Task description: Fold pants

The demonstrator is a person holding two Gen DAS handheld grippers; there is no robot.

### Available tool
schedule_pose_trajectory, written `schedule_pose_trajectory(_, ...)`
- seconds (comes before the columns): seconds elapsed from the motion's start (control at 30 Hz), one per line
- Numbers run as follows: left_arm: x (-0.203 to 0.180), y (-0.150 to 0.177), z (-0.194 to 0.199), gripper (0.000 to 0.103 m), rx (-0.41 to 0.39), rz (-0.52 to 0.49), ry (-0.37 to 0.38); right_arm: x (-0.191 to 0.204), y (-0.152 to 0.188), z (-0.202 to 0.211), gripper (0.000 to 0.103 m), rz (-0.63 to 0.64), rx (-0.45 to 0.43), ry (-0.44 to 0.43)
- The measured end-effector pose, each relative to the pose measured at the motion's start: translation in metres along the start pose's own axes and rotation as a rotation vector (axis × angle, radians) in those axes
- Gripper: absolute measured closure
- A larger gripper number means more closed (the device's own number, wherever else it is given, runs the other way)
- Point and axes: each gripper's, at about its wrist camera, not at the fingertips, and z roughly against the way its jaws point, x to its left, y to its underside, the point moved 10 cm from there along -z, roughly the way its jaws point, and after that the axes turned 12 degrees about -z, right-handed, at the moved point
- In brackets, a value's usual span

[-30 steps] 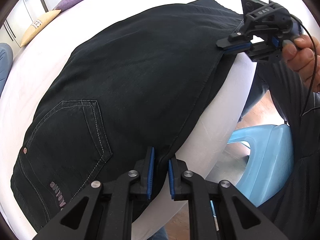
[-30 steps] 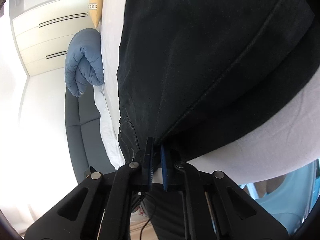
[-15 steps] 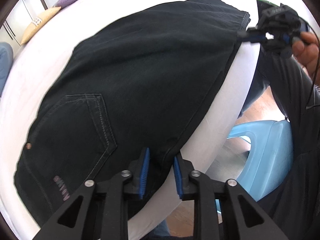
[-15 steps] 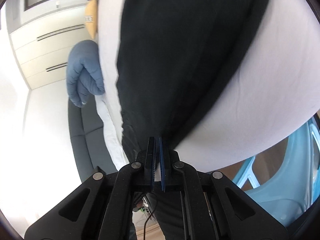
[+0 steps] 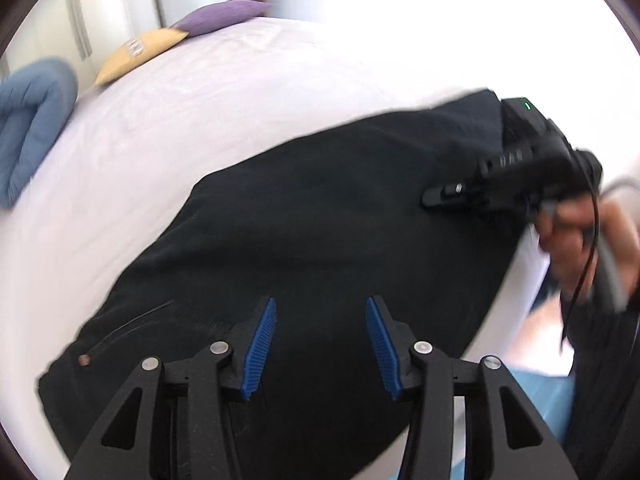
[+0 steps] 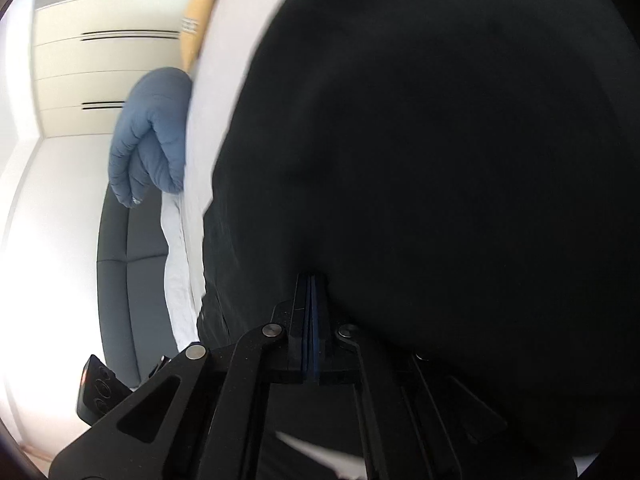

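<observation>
The left gripper (image 5: 320, 344) pointed steeply down, its jaws opening with nothing pressed between its blue pads (image 5: 259, 350). The right gripper (image 6: 311, 312), gripped by a hand (image 5: 580, 236), was fully closed.

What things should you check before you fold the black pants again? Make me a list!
1. Left gripper let go: ok, jaws opening, nothing pinched between them.
2. Right gripper shut: ok. Whether it pinches cloth: cannot tell.
3. Pants lying on the bed: ok.
4. Pants smooth, no wrinkles: cannot tell, picture blurred.
5. Pillows and blue blanket out of the way: ok.
</observation>
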Motion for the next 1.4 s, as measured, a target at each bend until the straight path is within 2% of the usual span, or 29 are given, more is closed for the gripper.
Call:
schedule_pose_trajectory(0.1,-0.026,-0.013,-0.01,0.051,-0.021,-0.039,0.041,-0.002,0.001,0.01,0.103,-0.022,0.017,0.014)
schedule_pose_trajectory(0.13,-0.034,-0.013,-0.016,0.045,-0.005,-0.07,0.036,-0.006,0.005,0.018,0.103,-0.019,0.027,0.018)
schedule_pose_trajectory(0.17,-0.044,-0.009,-0.027,0.044,0.026,-0.102,0.027,-0.013,0.008,0.026,0.103,-0.021,0.028,0.019)
schedule_pose_trajectory(0.23,-0.056,0.007,-0.048,0.043,0.102,-0.118,0.061,-0.026,0.018,0.041,0.103,-0.022,0.017,0.021)
schedule_pose_trajectory(0.27,-0.059,0.01,-0.05,0.043,0.088,-0.129,0.048,-0.037,0.021,0.055,0.103,-0.025,-0.001,0.024)
schedule_pose_trajectory(0.37,-0.059,0.015,-0.045,0.043,0.085,-0.101,0.09,-0.066,0.036,0.083,0.103,-0.083,-0.028,0.004)
schedule_pose_trajectory(0.47,-0.064,0.024,-0.042,0.043,0.124,-0.202,0.078,-0.082,0.041,0.106,0.103,-0.105,-0.034,0.008)
schedule_pose_trajectory(0.53,-0.059,0.026,-0.041,0.043,0.147,-0.207,0.092,-0.085,0.039,0.121,0.103,-0.091,-0.045,0.045)
schedule_pose_trajectory(0.6,-0.059,0.031,-0.038,0.043,0.167,-0.222,0.1,-0.087,0.033,0.144,0.103,-0.082,-0.087,0.103)
schedule_pose_trajectory(0.63,-0.059,0.034,-0.037,0.043,0.176,-0.236,0.099,-0.084,0.028,0.157,0.102,-0.072,-0.11,0.102)
schedule_pose_trajectory(0.67,-0.059,0.037,-0.035,0.043,0.18,-0.244,0.1,-0.079,0.02,0.169,0.098,-0.067,-0.135,0.078)
schedule_pose_trajectory(0.73,-0.056,0.043,-0.035,0.043,0.183,-0.24,0.111,-0.06,-0.005,0.193,0.098,-0.057,-0.198,-0.013)
schedule_pose_trajectory(0.8,-0.053,0.048,-0.034,0.042,0.19,-0.238,0.12,-0.054,-0.032,0.206,0.098,-0.059,-0.238,-0.06)
schedule_pose_trajectory(0.83,-0.052,0.05,-0.035,0.04,0.198,-0.247,0.119,-0.056,-0.042,0.206,0.098,-0.079,-0.23,-0.07)
schedule_pose_trajectory(0.9,-0.056,0.059,-0.032,0.04,0.217,-0.283,0.105,-0.076,-0.057,0.202,0.098,-0.132,-0.21,-0.054)
schedule_pose_trajectory(0.93,-0.058,0.061,-0.032,0.039,0.223,-0.294,0.1,-0.108,-0.064,0.204,0.098,-0.181,-0.238,0.07)
schedule_pose_trajectory(0.97,-0.058,0.063,-0.032,0.039,0.226,-0.297,0.098,-0.121,-0.067,0.207,0.103,-0.216,-0.248,0.055)
schedule_pose_trajectory(1.0,-0.06,0.065,-0.03,0.039,0.227,-0.295,0.096,-0.132,-0.067,0.216,0.103,-0.267,-0.254,-0.035)
schedule_pose_trajectory(1.13,-0.058,0.07,-0.025,0.039,0.22,-0.278,0.1,-0.16,-0.062,0.27,0.103,-0.298,-0.387,-0.016)
schedule_pose_trajectory(1.17,-0.059,0.07,-0.022,0.039,0.223,-0.282,0.103,-0.165,-0.062,0.283,0.103,-0.305,-0.414,0.028)
schedule_pose_trajectory(1.2,-0.057,0.07,-0.017,0.042,0.23,-0.289,0.103,-0.165,-0.061,0.293,0.103,-0.298,-0.44,0.066)
schedule_pose_trajectory(1.23,-0.057,0.069,-0.013,0.046,0.235,-0.298,0.103,-0.163,-0.062,0.306,0.096,-0.28,-0.469,0.105)
schedule_pose_trajectory(1.27,-0.058,0.065,-0.008,0.046,0.232,-0.304,0.103,-0.153,-0.062,0.314,0.096,-0.252,-0.493,0.117)
schedule_pose_trajectory(1.33,-0.055,0.045,0.01,0.046,0.174,-0.285,0.104,-0.119,-0.065,0.317,0.096,-0.179,-0.481,0.058)
schedule_pose_trajectory(1.4,-0.036,0.022,0.027,0.046,0.096,-0.227,0.106,-0.079,-0.064,0.297,0.096,-0.104,-0.413,-0.006)
